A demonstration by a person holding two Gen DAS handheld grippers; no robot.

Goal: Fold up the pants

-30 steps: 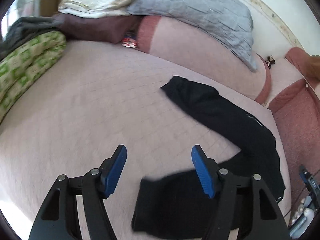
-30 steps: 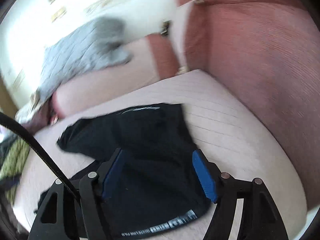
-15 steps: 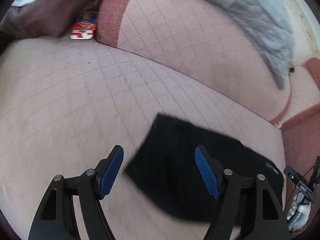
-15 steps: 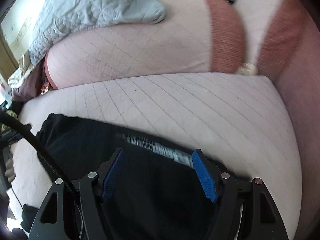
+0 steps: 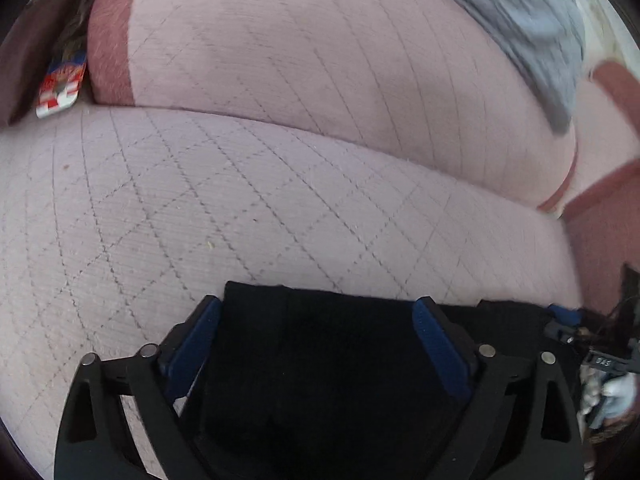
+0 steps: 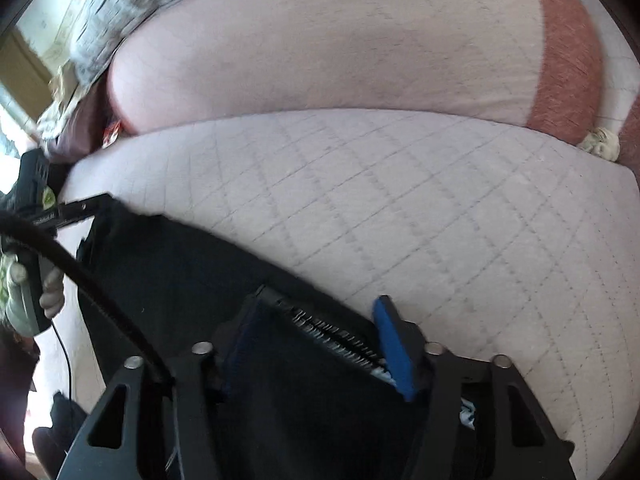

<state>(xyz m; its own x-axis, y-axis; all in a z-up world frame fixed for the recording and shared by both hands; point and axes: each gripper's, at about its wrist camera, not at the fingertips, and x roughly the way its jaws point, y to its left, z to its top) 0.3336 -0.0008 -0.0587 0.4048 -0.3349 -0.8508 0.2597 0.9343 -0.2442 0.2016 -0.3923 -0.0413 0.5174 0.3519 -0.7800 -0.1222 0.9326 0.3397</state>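
1 blk pants, 2 grippers: left, right.

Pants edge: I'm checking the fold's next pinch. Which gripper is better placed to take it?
Probably the right gripper: its jaws have just been closing, with the black pants' printed waistband between the pads. The left gripper also straddles the cloth, but wider.

White lettering ran along the waistband of the black pants between the right gripper's jaws, too blurred for us to read, no other text we could make out
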